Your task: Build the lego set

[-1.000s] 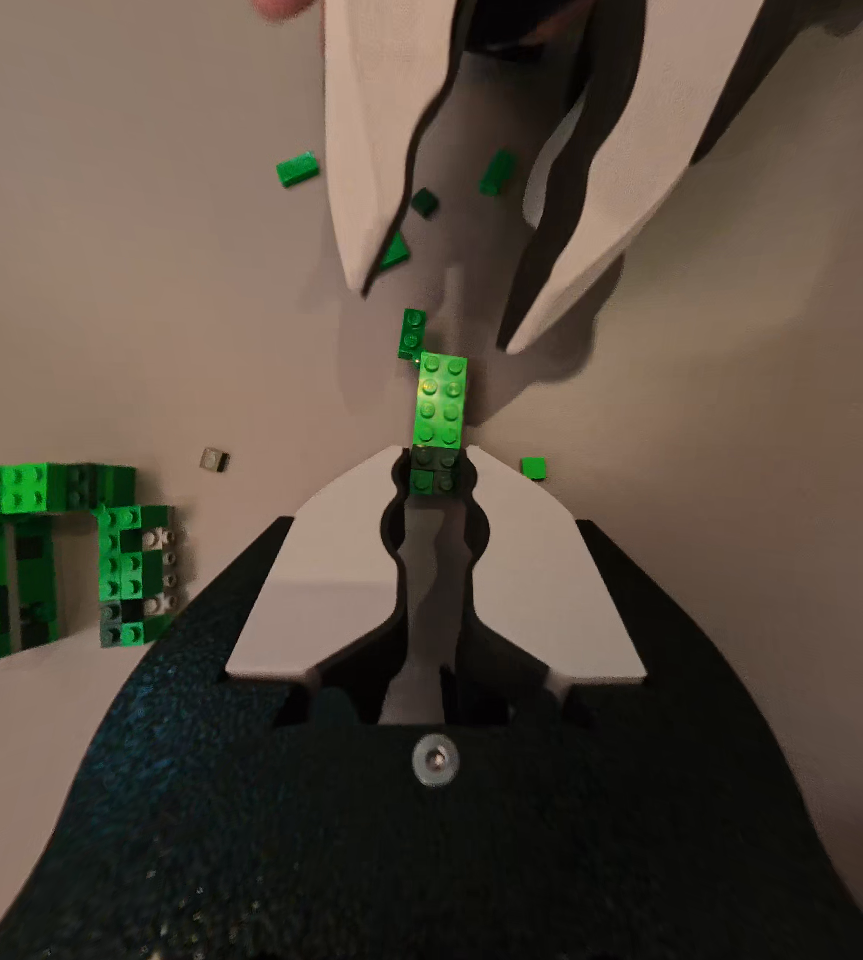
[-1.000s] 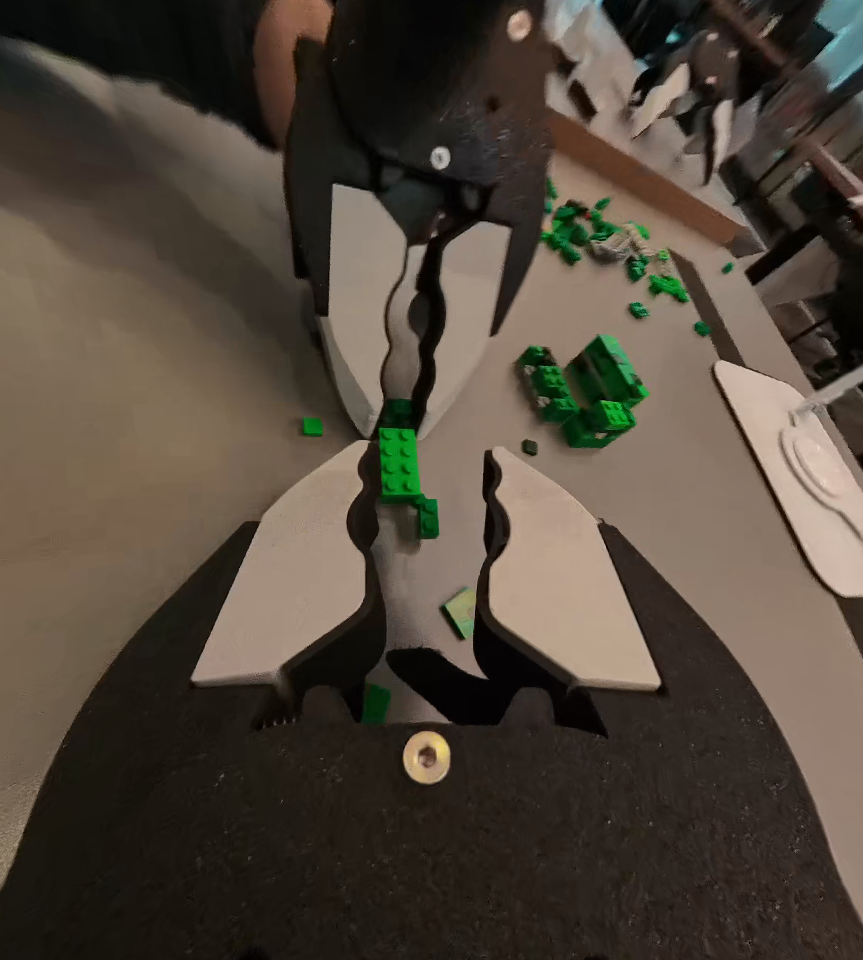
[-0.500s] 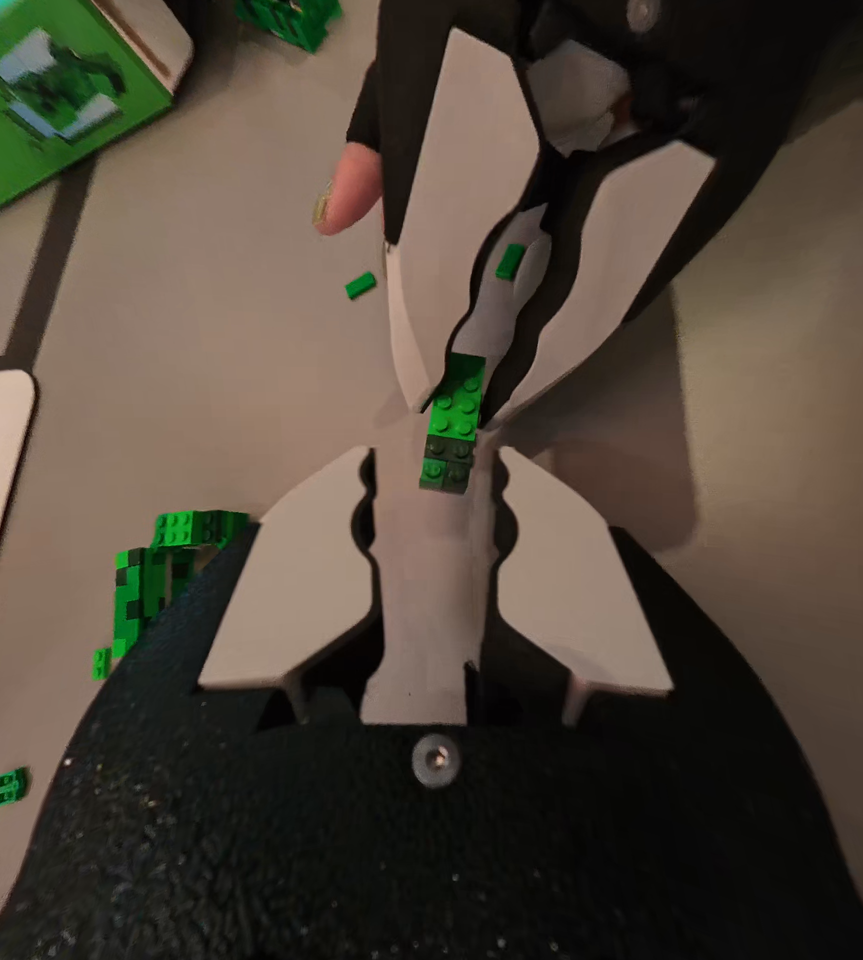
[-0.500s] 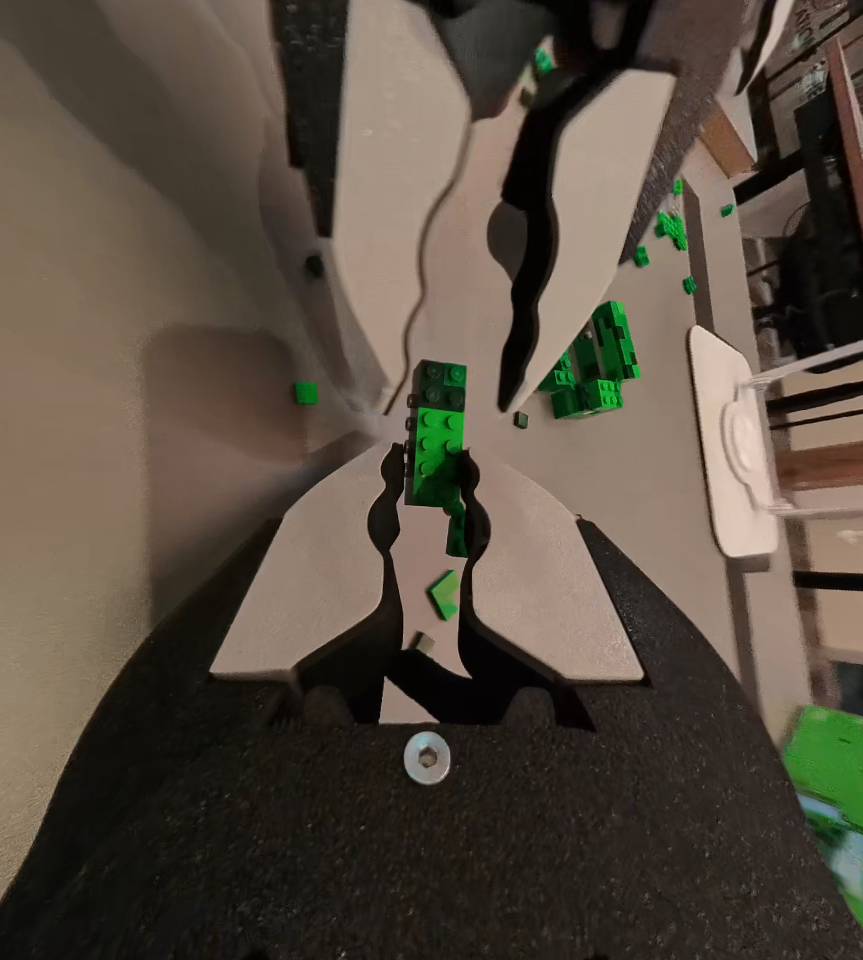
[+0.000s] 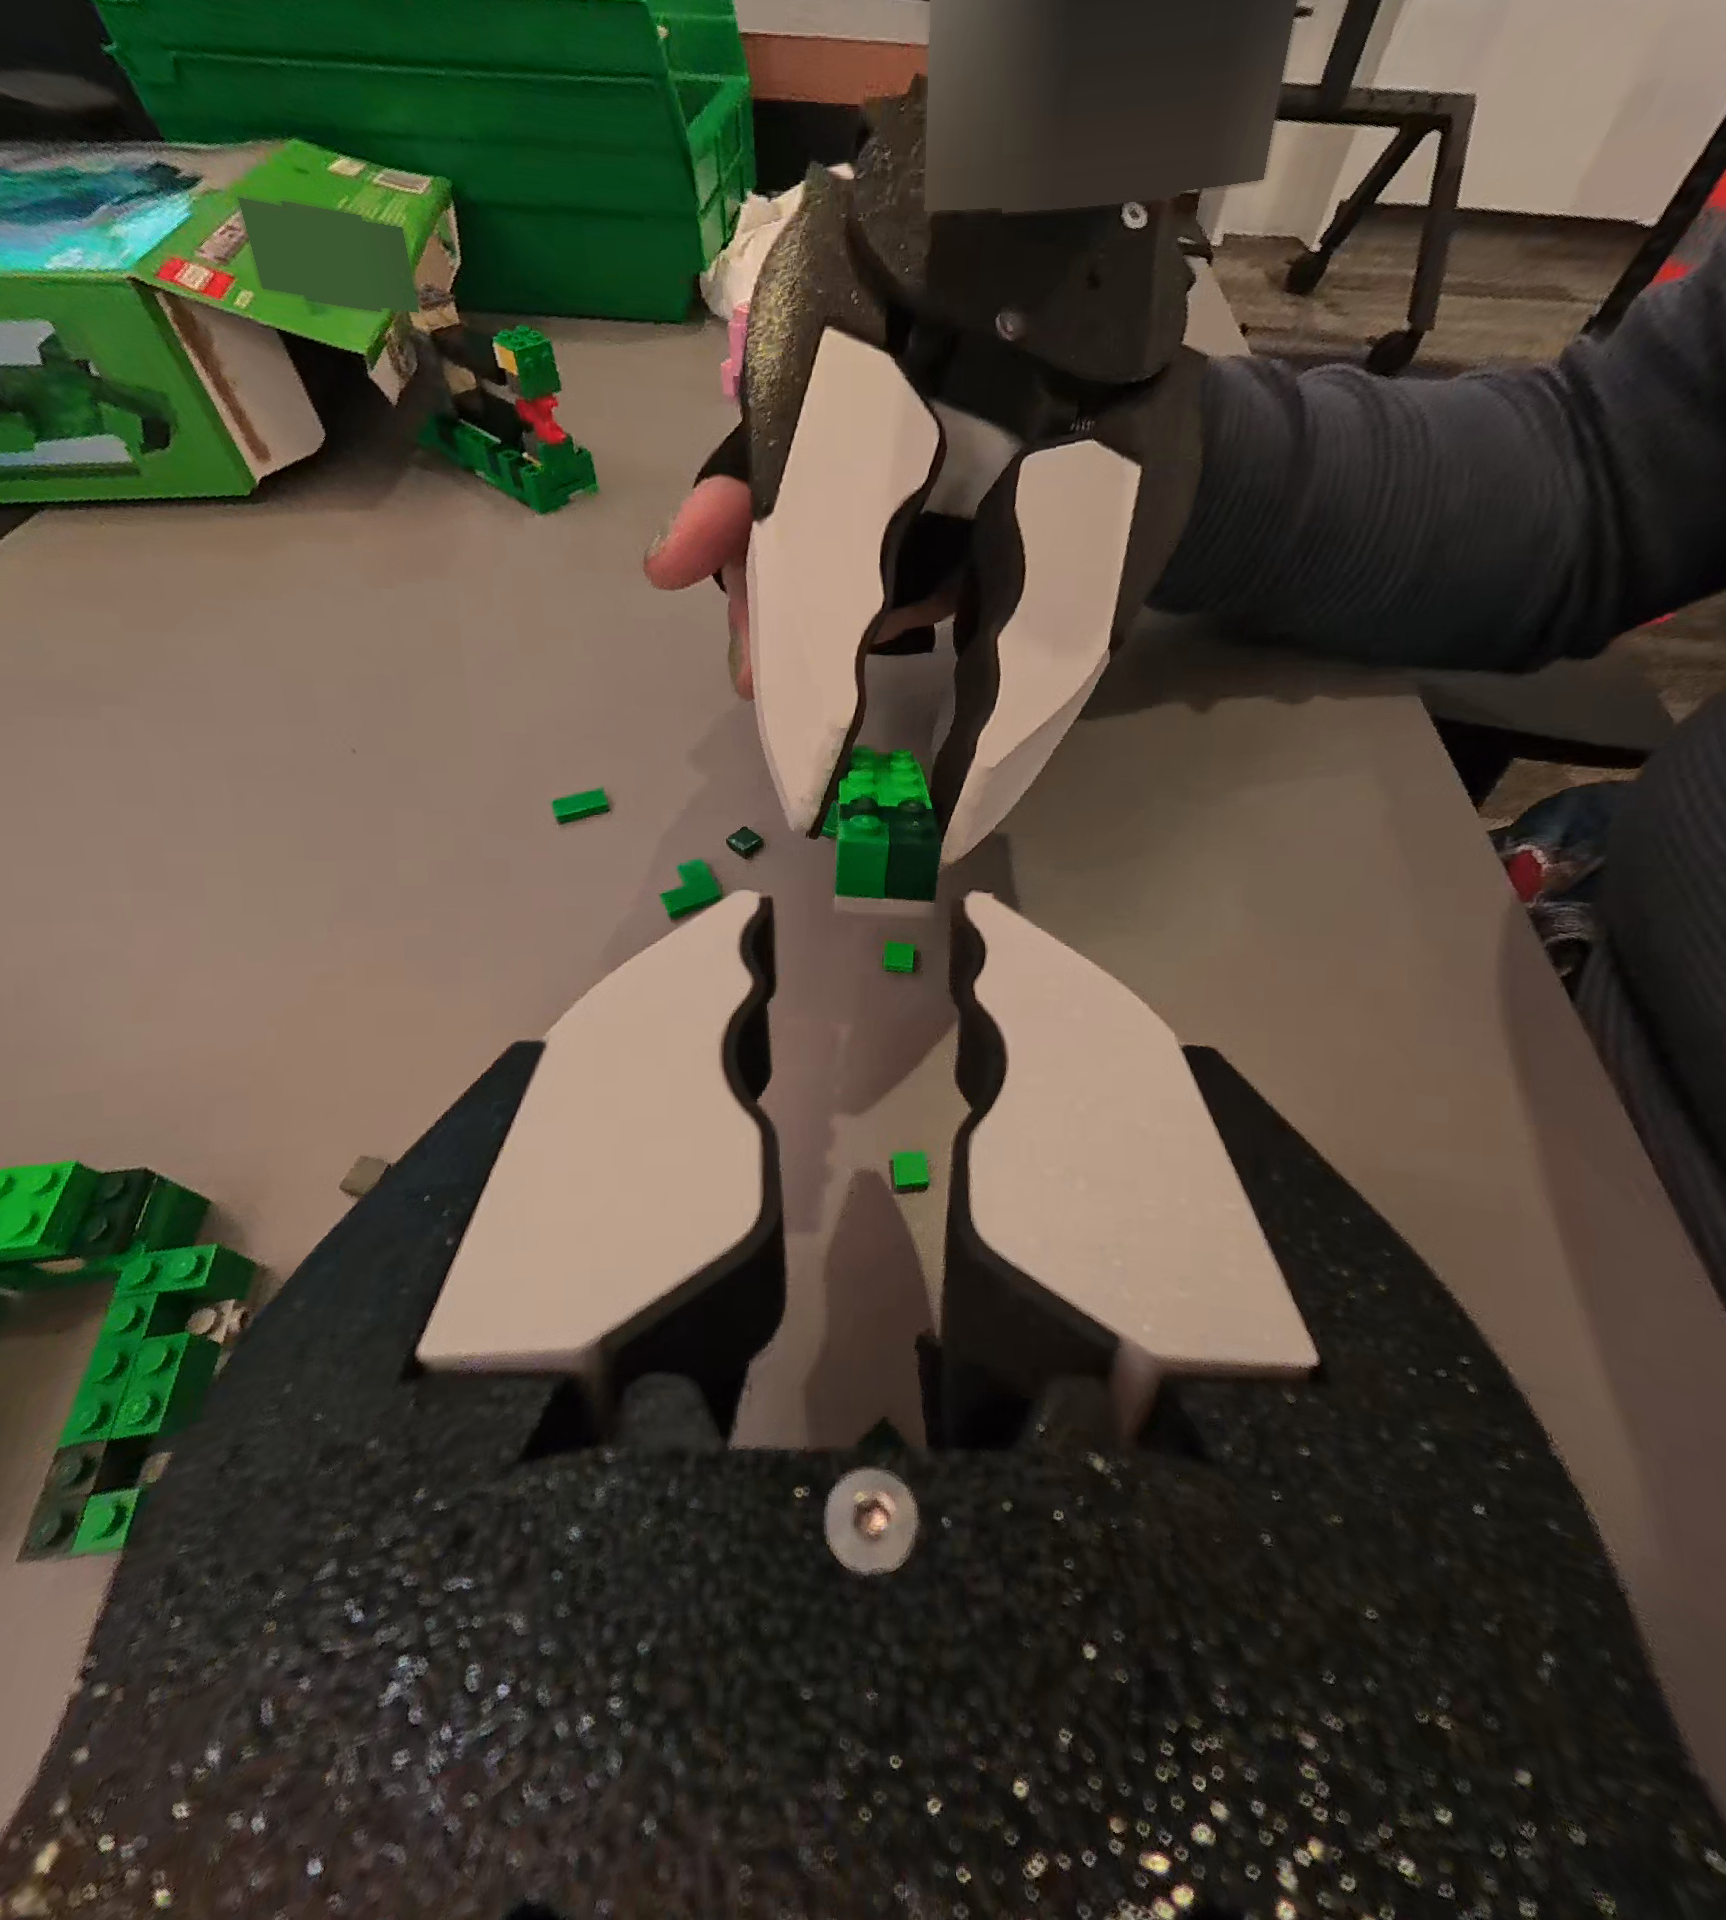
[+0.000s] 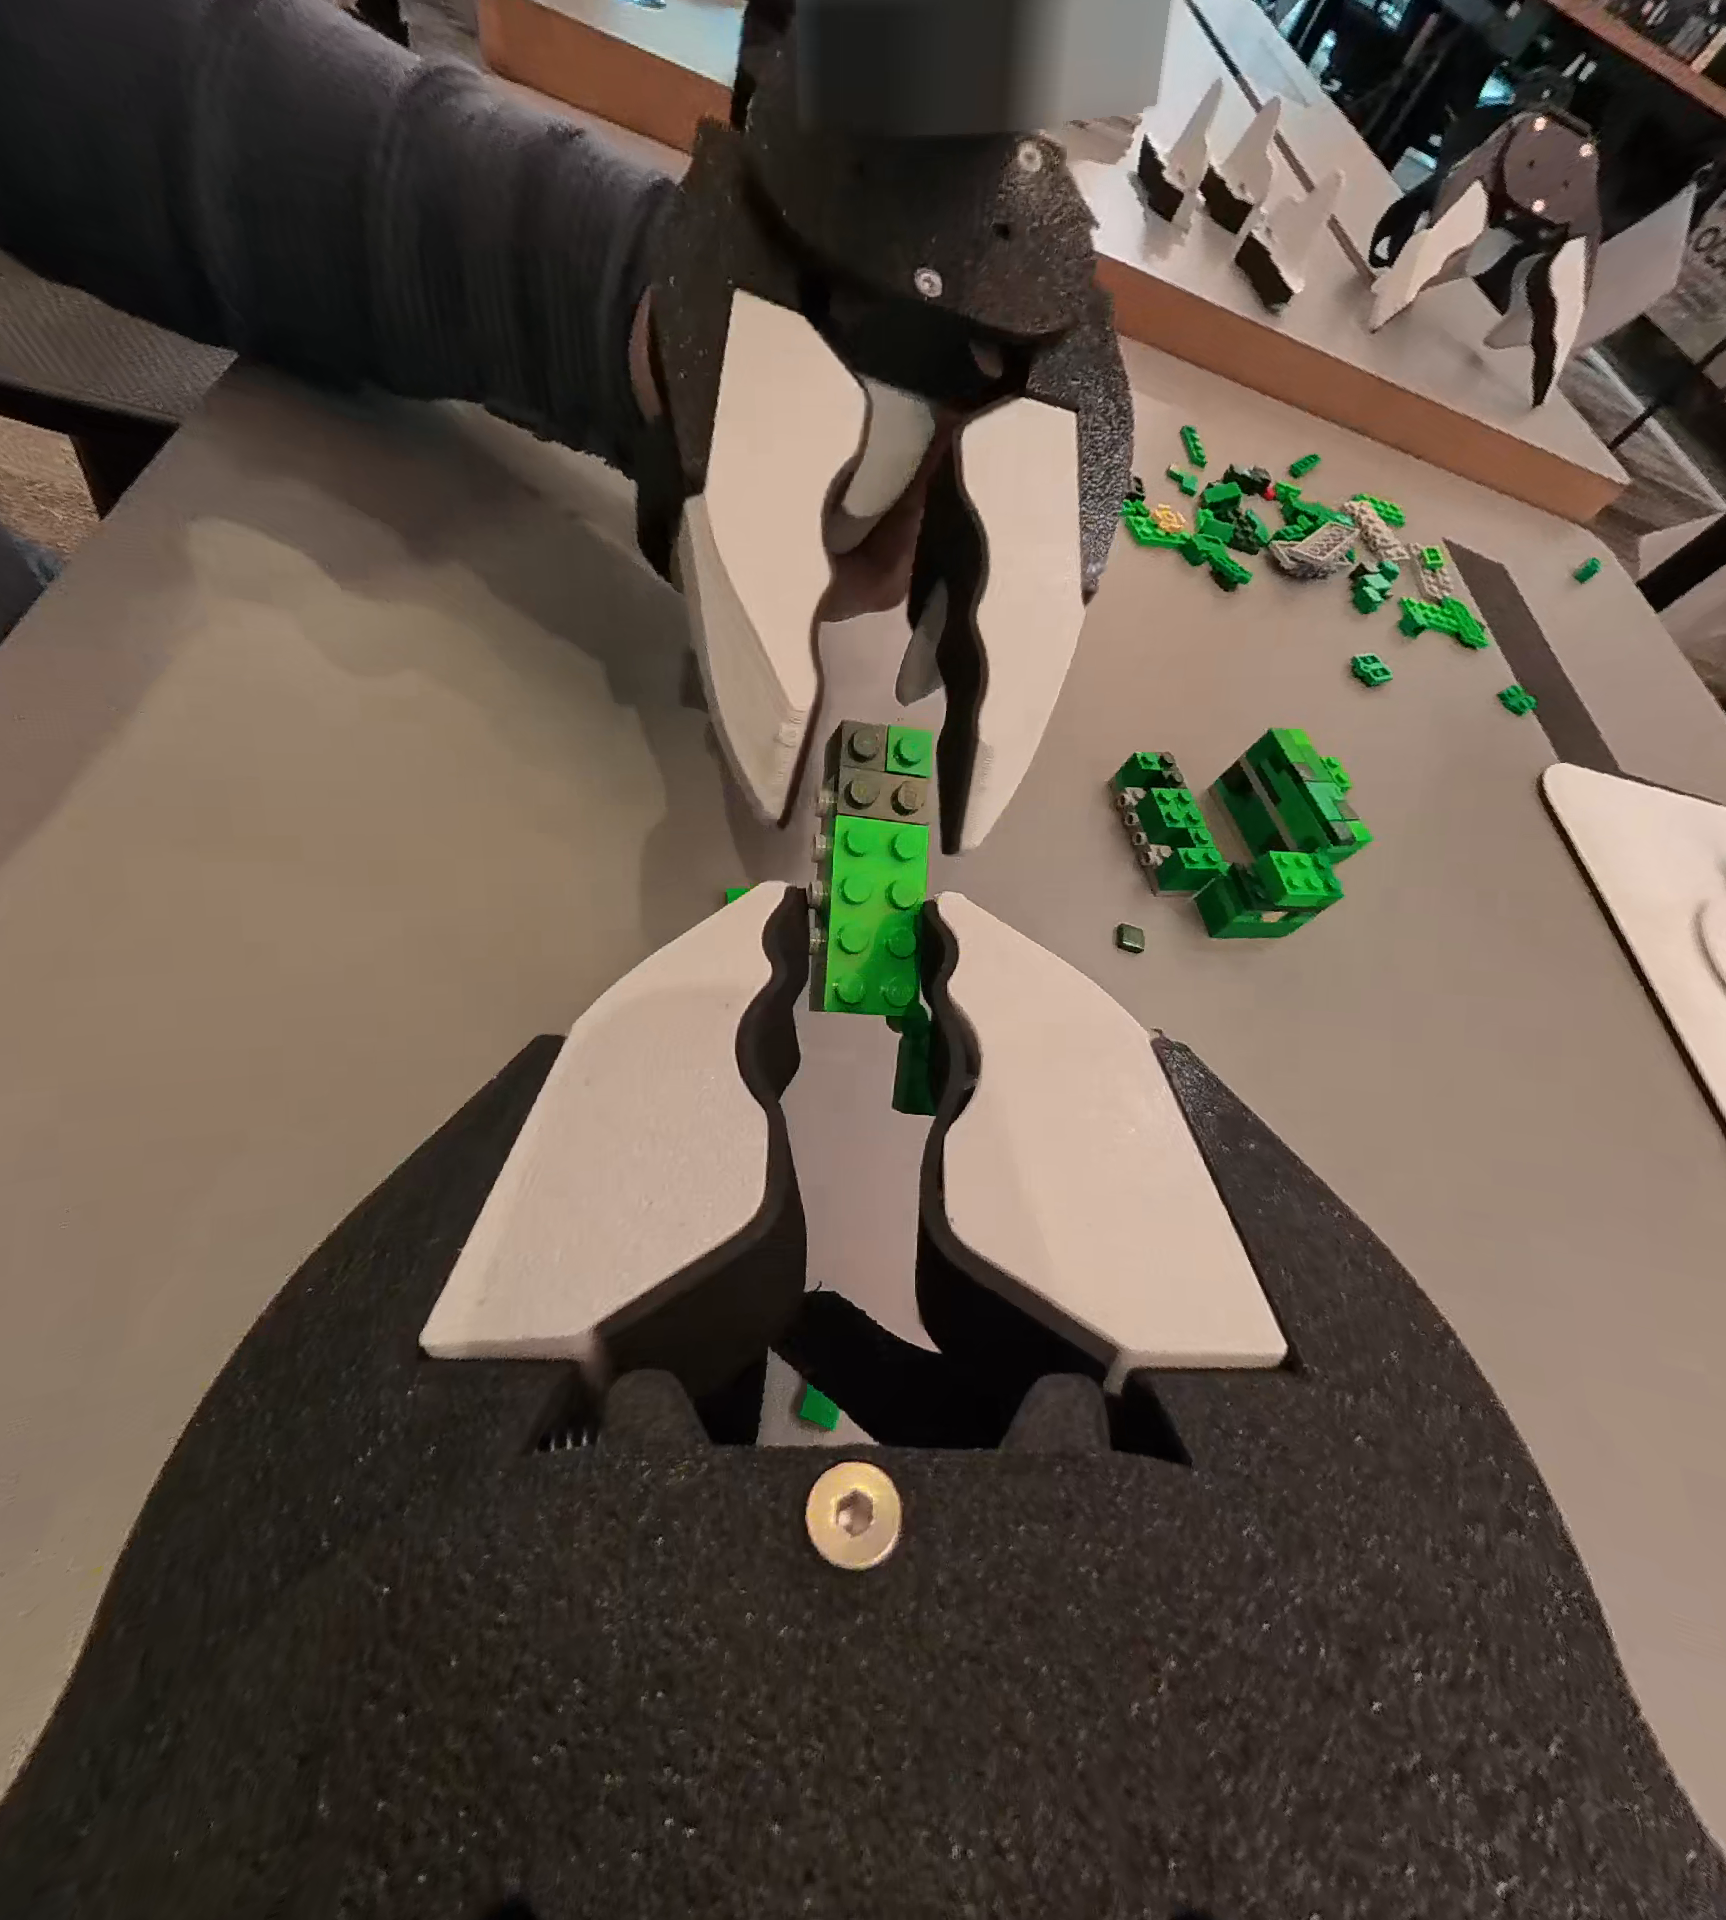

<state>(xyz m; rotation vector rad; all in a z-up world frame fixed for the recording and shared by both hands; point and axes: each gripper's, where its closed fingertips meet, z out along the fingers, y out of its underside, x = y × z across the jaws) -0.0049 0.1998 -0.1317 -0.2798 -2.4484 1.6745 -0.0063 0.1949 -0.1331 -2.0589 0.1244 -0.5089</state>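
A small stack of green bricks (image 6: pixel 869 914), bright green with a dark green and grey end, is held off the grey table (image 6: pixel 319 831). My right gripper (image 6: pixel 864 902) is shut on its bright end. In the left wrist view the right gripper (image 5: pixel 885 831) comes from the top and holds the stack (image 5: pixel 885 847). My left gripper (image 5: pixel 869 909) is open and empty, its tips just short of the stack. In the right wrist view the left gripper (image 6: pixel 869 826) flanks the stack's dark end without gripping it. A partly built green frame (image 5: pixel 59 1320) lies at the left.
A green set box (image 5: pixel 90 343), a small brick figure (image 5: pixel 516 416) and a green crate (image 5: pixel 443 135) stand at the back. Loose green pieces (image 5: pixel 690 888) lie under the grippers. A pile of bricks (image 6: pixel 1285 530) and a white mat (image 6: pixel 1617 862) are to the right. Less than 4 cm separates the two grippers' tips.
The stack has passed from my left gripper to my right one: the left opened and drew back slightly, the right closed on the bright end. Both cameras have tilted up.
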